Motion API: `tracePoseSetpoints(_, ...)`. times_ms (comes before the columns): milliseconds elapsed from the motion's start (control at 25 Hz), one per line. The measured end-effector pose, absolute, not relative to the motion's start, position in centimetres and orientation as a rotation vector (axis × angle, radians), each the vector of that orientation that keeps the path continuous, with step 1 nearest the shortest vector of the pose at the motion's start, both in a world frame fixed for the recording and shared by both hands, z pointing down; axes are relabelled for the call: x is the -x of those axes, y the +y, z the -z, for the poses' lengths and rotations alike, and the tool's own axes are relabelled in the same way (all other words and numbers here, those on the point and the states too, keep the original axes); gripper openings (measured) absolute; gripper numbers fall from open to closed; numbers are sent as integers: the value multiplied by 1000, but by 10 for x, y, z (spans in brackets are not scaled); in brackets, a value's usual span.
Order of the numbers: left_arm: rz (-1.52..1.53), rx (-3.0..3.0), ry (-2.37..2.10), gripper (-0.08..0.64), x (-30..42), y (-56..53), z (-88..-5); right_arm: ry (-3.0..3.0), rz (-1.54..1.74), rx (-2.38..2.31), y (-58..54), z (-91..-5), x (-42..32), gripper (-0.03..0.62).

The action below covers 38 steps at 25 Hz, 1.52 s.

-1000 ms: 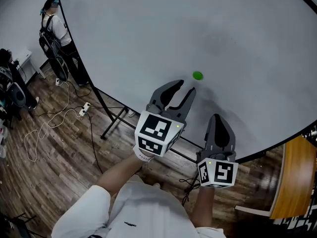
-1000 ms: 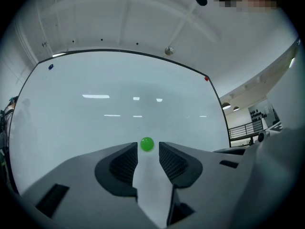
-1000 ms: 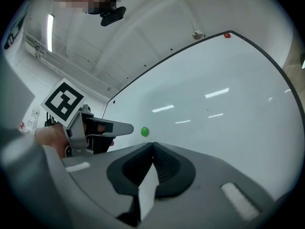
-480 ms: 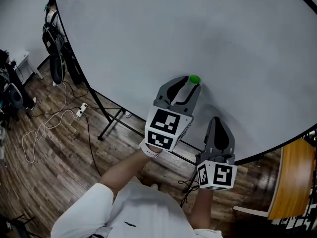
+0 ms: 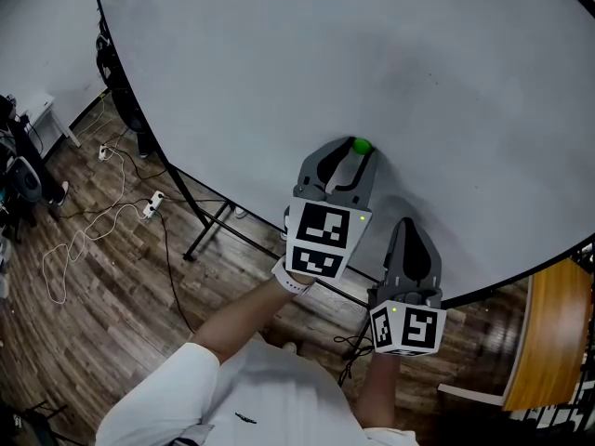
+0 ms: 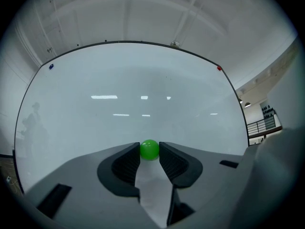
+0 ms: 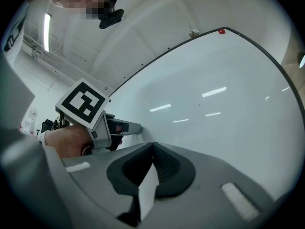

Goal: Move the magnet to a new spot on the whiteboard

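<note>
Left gripper (image 5: 348, 154) meets the whiteboard (image 5: 437, 72), jaws pinching the green magnet (image 5: 361, 145) at their tips, apparently to pull it free; right gripper (image 5: 410, 230) hangs nearer on the right, jaws clenched on nothing, seemingly unneeded.

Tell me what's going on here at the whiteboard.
A person stands at a whiteboard with a tool in each hand. The left tool has its jaws shut on a small green ball magnet, which appears to sit against the lower part of the board. The right tool hangs lower and to the right, jaws together with nothing between them. The magnet is gripped, ready to be moved.
</note>
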<state>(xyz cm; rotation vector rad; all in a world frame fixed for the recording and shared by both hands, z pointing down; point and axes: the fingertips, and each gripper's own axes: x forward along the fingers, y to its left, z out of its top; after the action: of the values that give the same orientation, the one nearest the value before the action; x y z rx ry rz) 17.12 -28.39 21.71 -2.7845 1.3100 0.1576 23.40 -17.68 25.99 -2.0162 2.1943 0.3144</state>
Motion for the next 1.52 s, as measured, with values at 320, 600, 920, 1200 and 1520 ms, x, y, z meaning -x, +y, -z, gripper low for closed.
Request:
tracePoseSetpoints(320,-158,2763,1319,123,-168,-288,-216,2191,-307,2015,-176,-260,-232,6)
tracePoseSetpoints(600,-161,2823,1236,123,-168,-283,-215,2186,-312,2010,-170,-257,-232,6)
tracePoseSetpoints(920,-133,2853,1228,123,-155,-288,-228,2192,-310,2008,-172,-256,-224,6)
tracePoseSetpoints(1200,-95,2897,1202,123,-134,-274,-252,2199,-321,2013,-165,-259,-215,6)
tracePoseSetpoints(1520,-85,2869,1232,123,-93,-244,-269,2210,-311,1996,-154,-264,-200,6)
